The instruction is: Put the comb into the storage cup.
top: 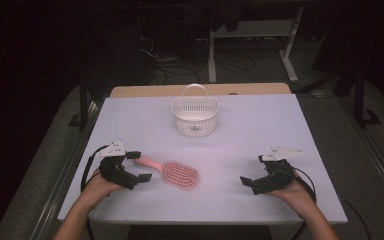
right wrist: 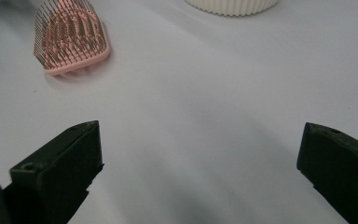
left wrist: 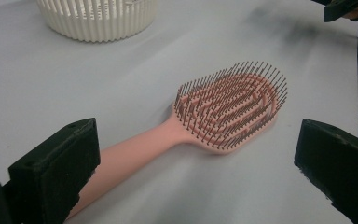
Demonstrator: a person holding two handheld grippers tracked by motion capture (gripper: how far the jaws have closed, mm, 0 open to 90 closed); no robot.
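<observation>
- Left gripper [top: 139, 166]: jaws wide apart, nothing between the pads; the brush [top: 176, 173] handle starts just beside its far jaw.
- Right gripper [top: 254, 172]: jaws apart, empty, at 3 o'clock from the brush, well apart from it.
- Brush lies flat, bristles up, handle toward 10 o'clock, head toward 4 o'clock, near the table's [top: 280, 125] front half.
- Risk: closing on the tapered handle off-centre would likely let it pivot or slip out.
- Risk: a jaw pressing the bristles [left wrist: 233, 100] would bend them and give a poor hold.
- Basket [top: 195, 114] at 12 o'clock, well apart; its upright handle could snag a low carry.
- Room: bare table between the brush and basket; the front edge is near both hands.
</observation>
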